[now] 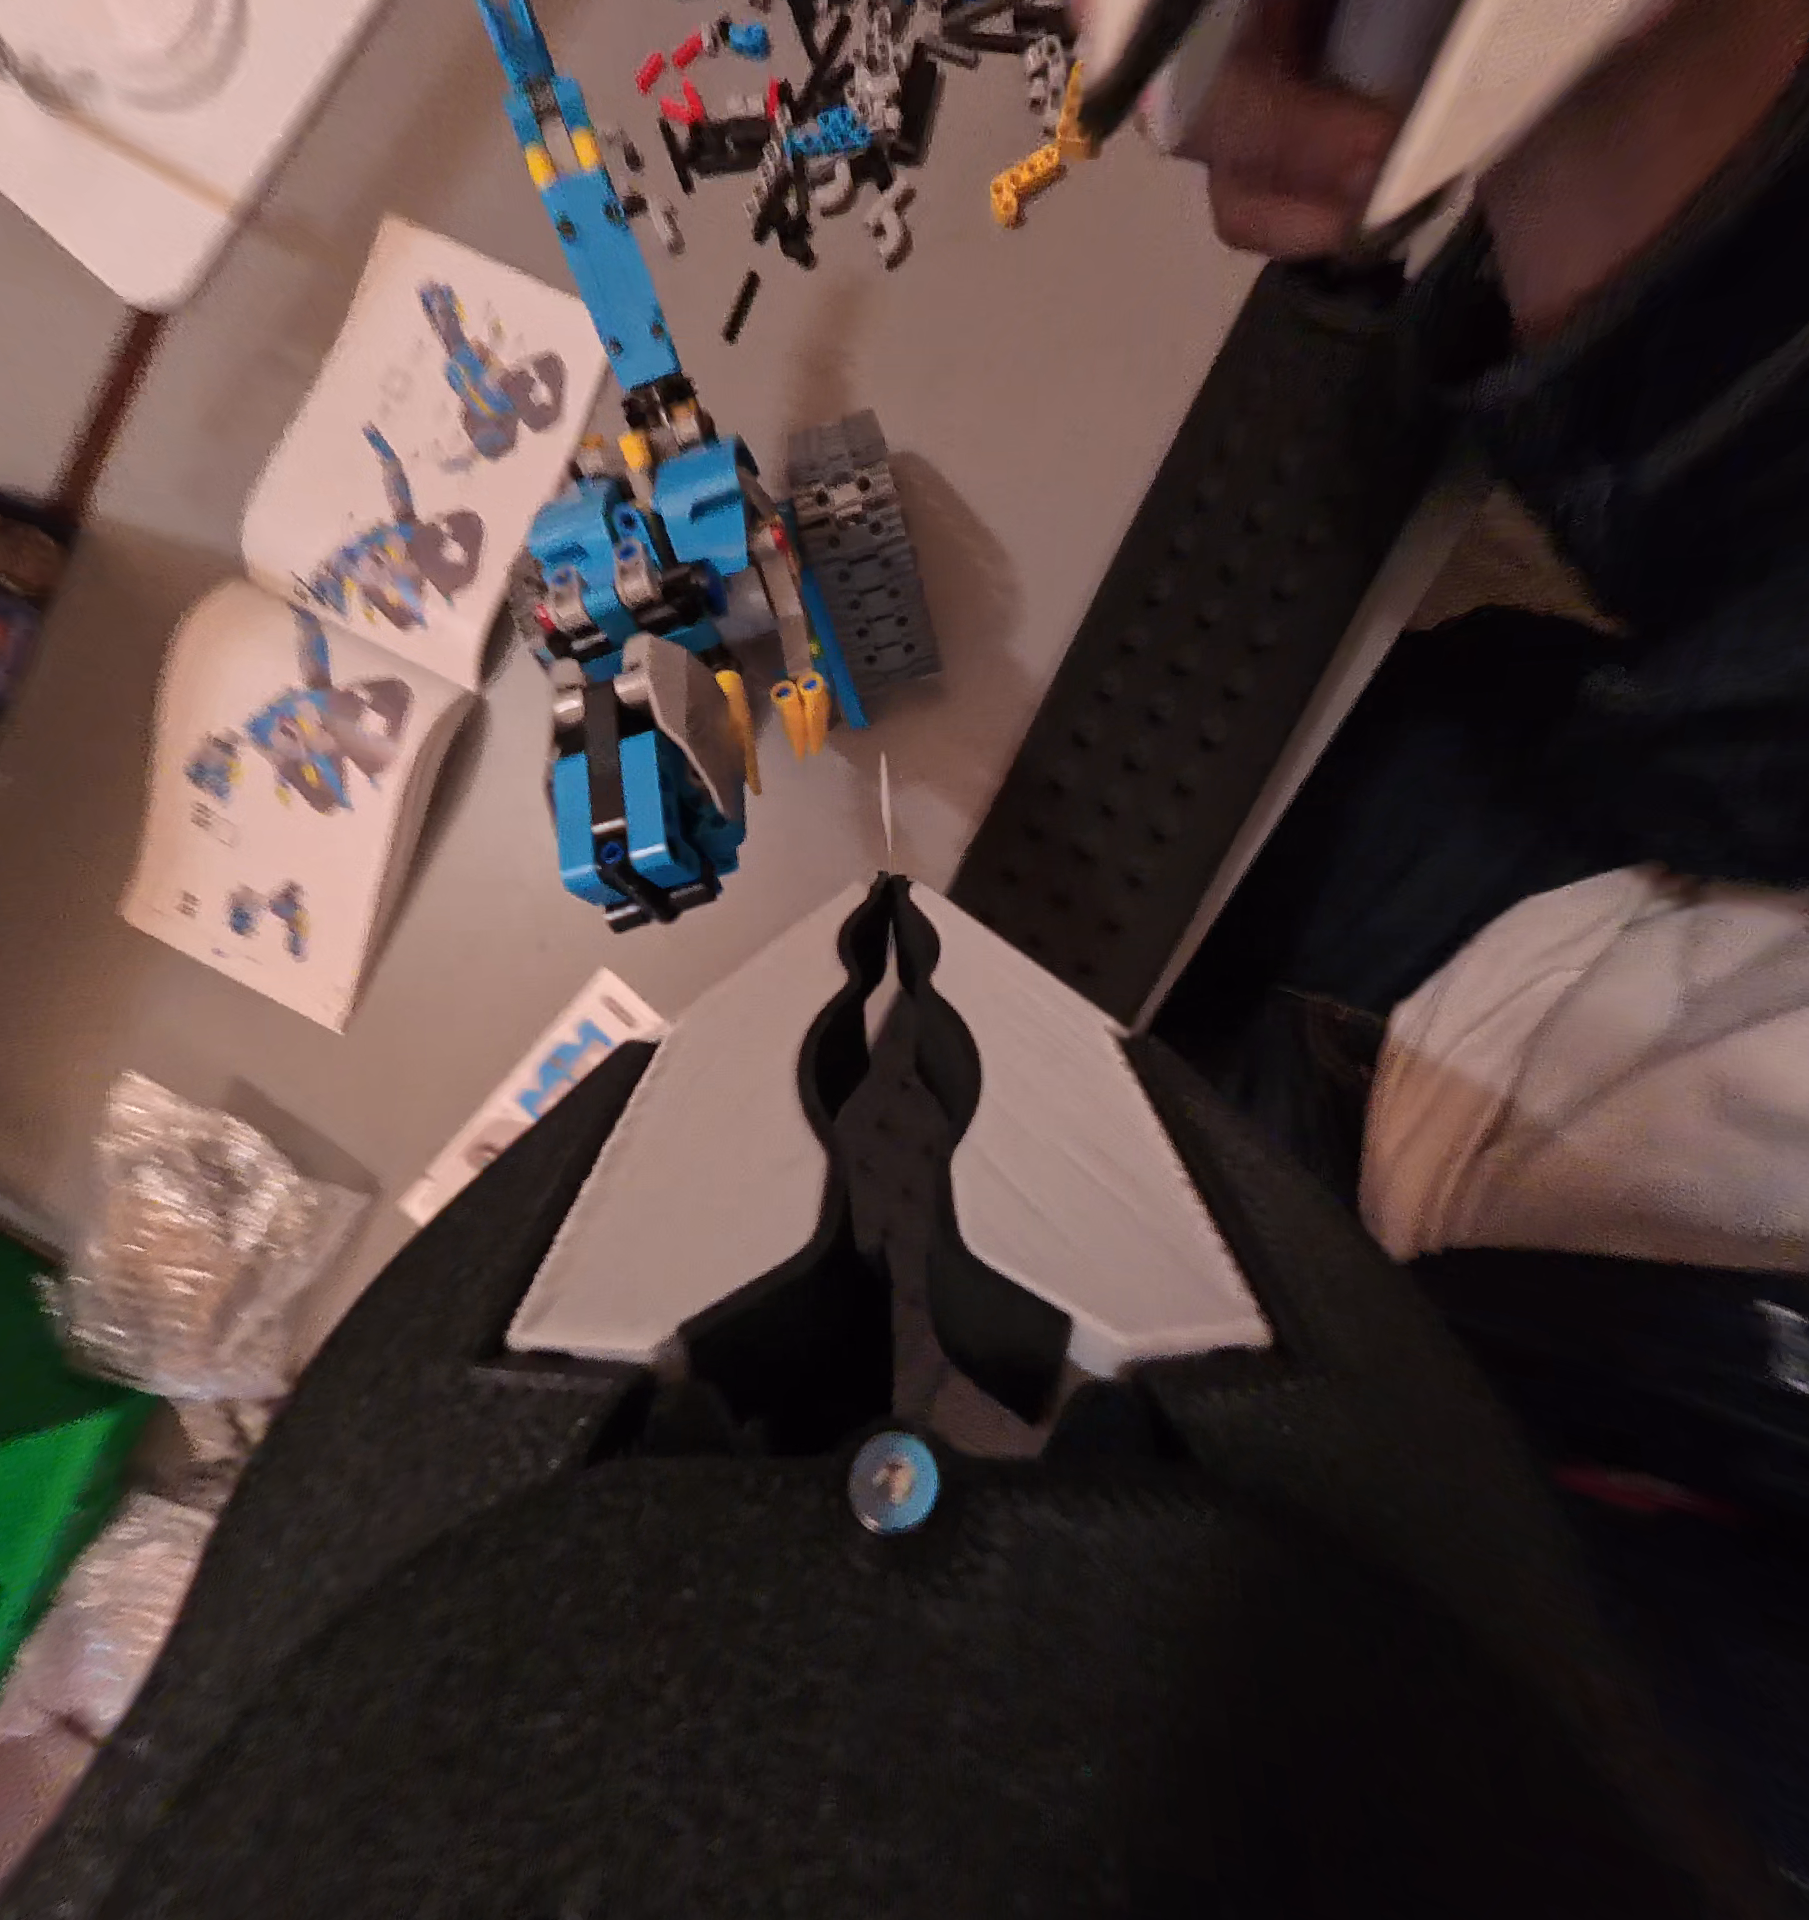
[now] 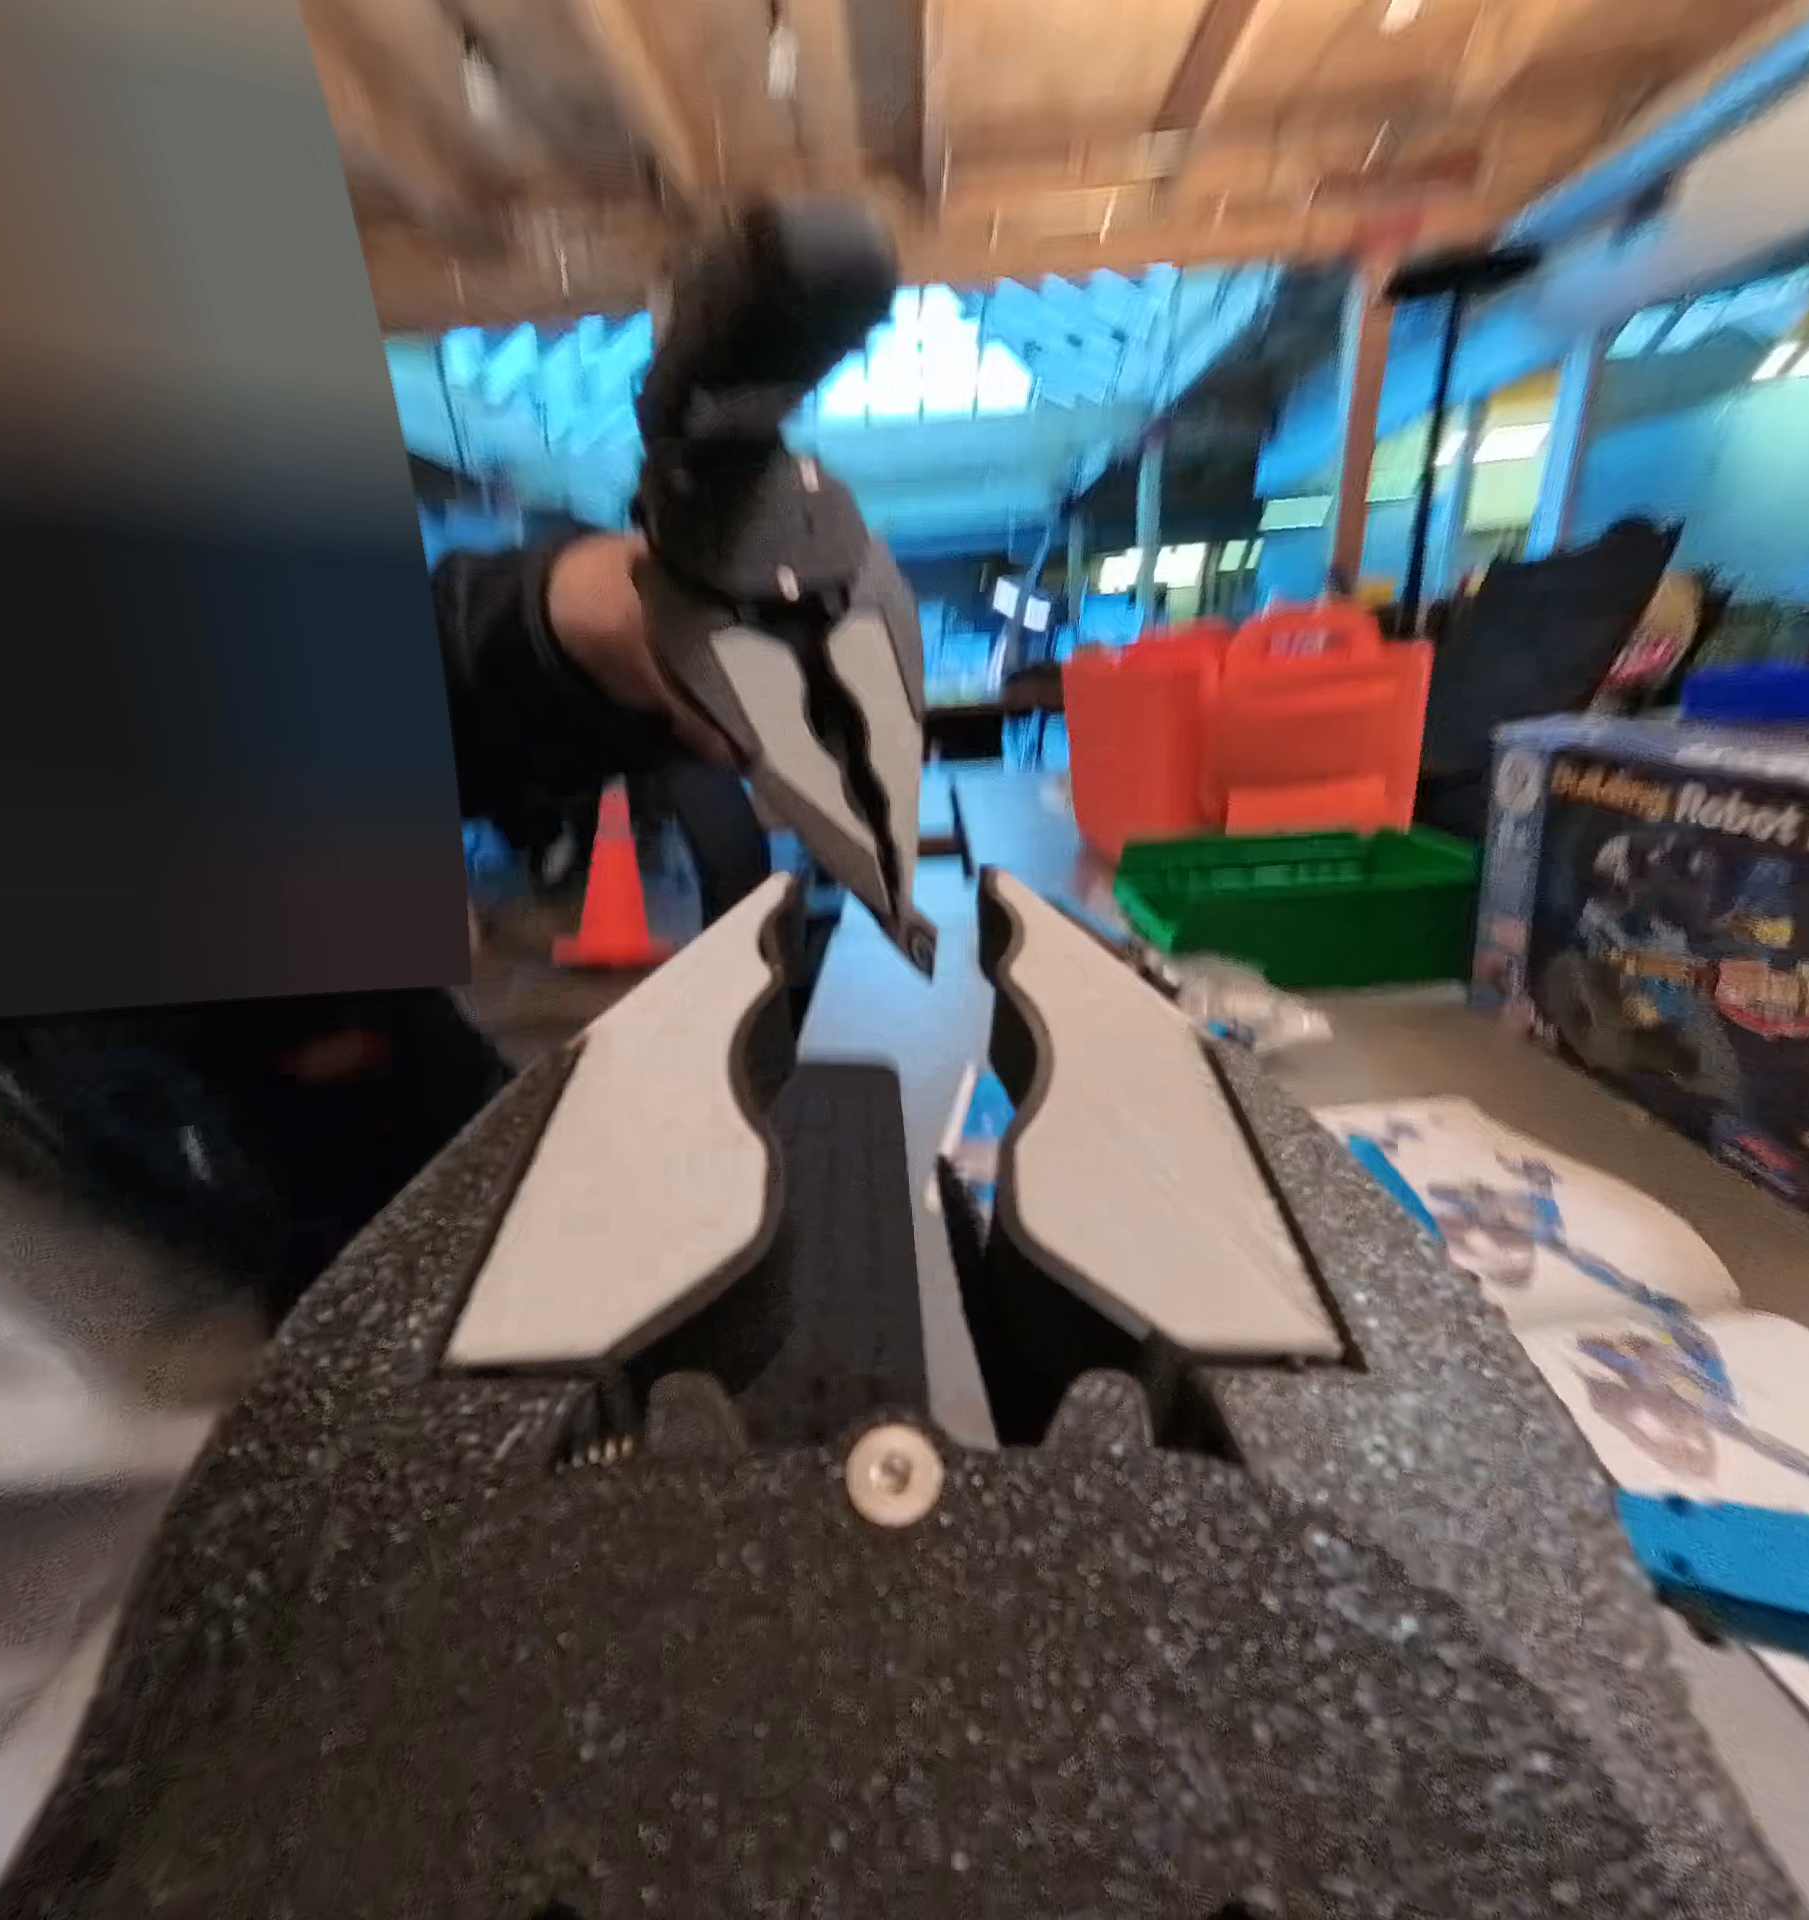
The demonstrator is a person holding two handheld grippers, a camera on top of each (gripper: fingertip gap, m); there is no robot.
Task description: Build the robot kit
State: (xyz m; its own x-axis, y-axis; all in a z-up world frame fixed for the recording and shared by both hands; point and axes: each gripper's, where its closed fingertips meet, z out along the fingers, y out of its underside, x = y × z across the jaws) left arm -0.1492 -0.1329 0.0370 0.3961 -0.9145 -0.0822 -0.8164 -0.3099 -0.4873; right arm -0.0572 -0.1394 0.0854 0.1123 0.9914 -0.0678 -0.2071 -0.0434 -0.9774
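Observation:
My left gripper [image 1: 887, 885] is shut, and a thin pale sliver [image 1: 884, 805] sticks out past its tips. It hovers above the table, just in front of a blue and grey brick-built robot model [image 1: 651, 623] with a long blue arm [image 1: 599, 239]. In the right wrist view the left gripper [image 2: 912, 940] points down, pinching a small dark piece [image 2: 921, 951]. My right gripper [image 2: 889, 899] is open and empty, its fingertips just below and on either side of the left gripper's tip. A blue part of the model [image 2: 1741, 1569] shows at the lower right.
An open instruction booklet [image 1: 360, 623] [image 2: 1606, 1299] lies beside the model. Loose pieces [image 1: 827, 114] are piled farther off, with a yellow beam [image 1: 1035, 171]. A black perforated strip [image 1: 1170, 644] runs along the table edge. A green bin [image 2: 1295, 904], orange cases [image 2: 1243, 727] and a kit box [image 2: 1689, 935] stand behind. Tip to tip, the grippers are about 11 cm apart. The model [image 2: 1741, 1569] is about 25 cm from both grippers' fingertips. Seen from the left wrist view [image 1: 640, 295] as well.

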